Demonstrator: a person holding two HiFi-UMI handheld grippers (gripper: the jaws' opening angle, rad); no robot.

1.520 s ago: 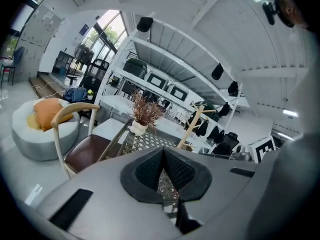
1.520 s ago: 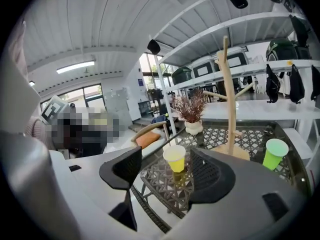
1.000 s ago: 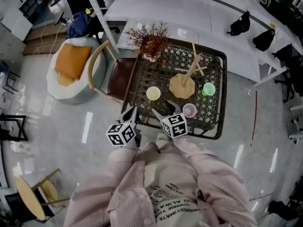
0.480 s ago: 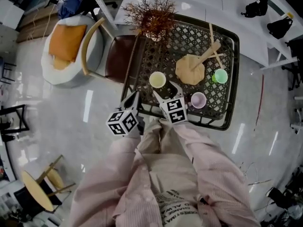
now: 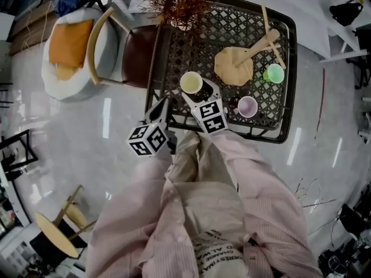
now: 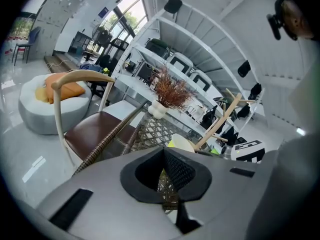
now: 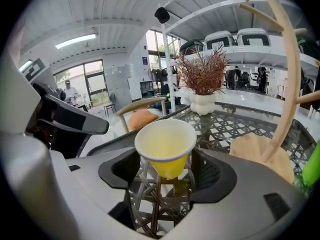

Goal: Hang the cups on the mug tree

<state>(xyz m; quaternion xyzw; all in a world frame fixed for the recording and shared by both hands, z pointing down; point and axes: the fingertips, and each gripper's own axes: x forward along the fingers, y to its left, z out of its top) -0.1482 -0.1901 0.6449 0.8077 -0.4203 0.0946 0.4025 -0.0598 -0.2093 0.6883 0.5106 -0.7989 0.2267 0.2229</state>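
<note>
On the dark lattice table (image 5: pixel 223 28) stand a wooden mug tree (image 5: pixel 233 65) with bare pegs, a yellow cup (image 5: pixel 191 82), a green cup (image 5: pixel 273 73) and a lilac cup (image 5: pixel 247 106). My right gripper (image 5: pixel 199 93) is open, one jaw on each side of the yellow cup (image 7: pixel 166 146). Neither pad visibly touches it in the right gripper view. The tree's stem (image 7: pixel 287 84) rises at the right there. My left gripper (image 5: pixel 160 110) is shut and empty at the table's near left edge. Past it, the left gripper view shows the yellow cup's rim (image 6: pixel 182 143).
A chair with a brown seat (image 5: pixel 136 57) and a curved wooden back stands against the table's left side. A dried plant in a white vase (image 5: pixel 182 4) sits at the far left corner. A white pouf with an orange cushion (image 5: pixel 69 51) lies on the glossy floor.
My right gripper has moved forward over the table until its jaws flank the yellow cup. The left gripper has stayed by the near edge. The cups and tree have not moved.
</note>
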